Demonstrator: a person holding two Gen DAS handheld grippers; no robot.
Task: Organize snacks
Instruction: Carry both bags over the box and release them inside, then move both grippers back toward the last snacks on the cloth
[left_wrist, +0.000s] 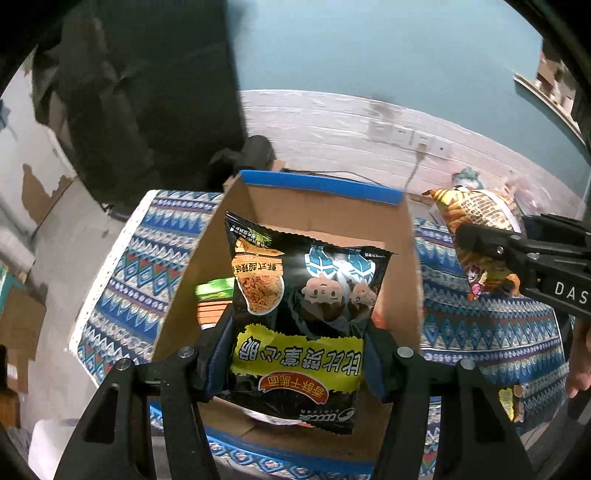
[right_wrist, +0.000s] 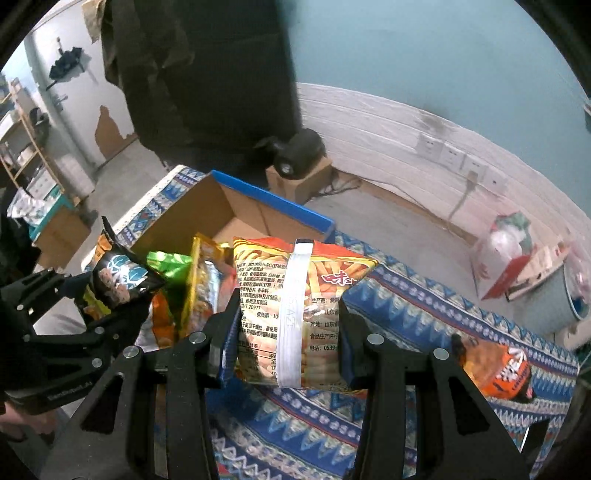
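My left gripper (left_wrist: 297, 354) is shut on a black snack bag (left_wrist: 295, 314) with yellow lettering and holds it over the open cardboard box (left_wrist: 321, 206) with a blue rim. My right gripper (right_wrist: 288, 332) is shut on an orange snack bag (right_wrist: 295, 295) with a white seam strip, just right of the box (right_wrist: 207, 210). The right gripper and its orange bag (left_wrist: 476, 221) show at the right of the left wrist view. The left gripper with the black bag (right_wrist: 118, 277) shows at the left of the right wrist view. Green, yellow and orange packets (right_wrist: 199, 284) stand inside the box.
The box stands on a table with a blue patterned cloth (right_wrist: 406, 314). Another orange snack bag (right_wrist: 498, 369) lies on the cloth at the right. A small cardboard box with a dark object (right_wrist: 299, 173) sits on the floor behind. A white wall with sockets (right_wrist: 443, 151) is beyond.
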